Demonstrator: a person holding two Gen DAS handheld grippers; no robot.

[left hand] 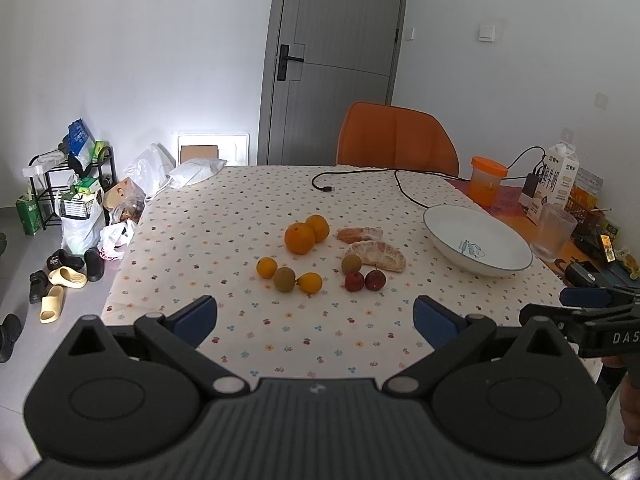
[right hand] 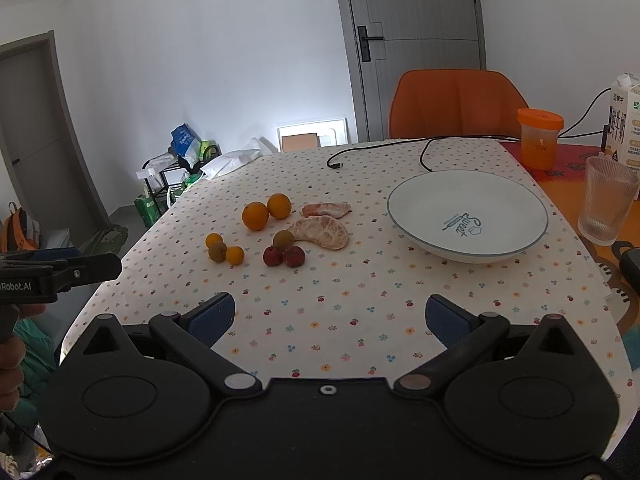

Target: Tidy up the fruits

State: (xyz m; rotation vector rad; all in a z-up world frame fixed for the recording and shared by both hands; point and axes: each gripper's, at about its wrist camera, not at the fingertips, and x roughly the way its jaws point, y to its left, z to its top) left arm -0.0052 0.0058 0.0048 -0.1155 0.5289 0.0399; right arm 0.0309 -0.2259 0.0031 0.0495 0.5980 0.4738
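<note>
Fruit lies in the middle of the patterned tablecloth: two oranges, two peeled pomelo pieces, small yellow citrus, brownish-green round fruits and two small red fruits. A white bowl stands empty to their right. My left gripper is open and empty over the near table edge. My right gripper is open and empty, nearer the bowl; it also shows at the right edge of the left wrist view.
A ribbed glass, an orange-lidded jar, a milk carton and a black cable sit at the right and back. An orange chair stands behind the table. Shoes and bags lie on the floor at left.
</note>
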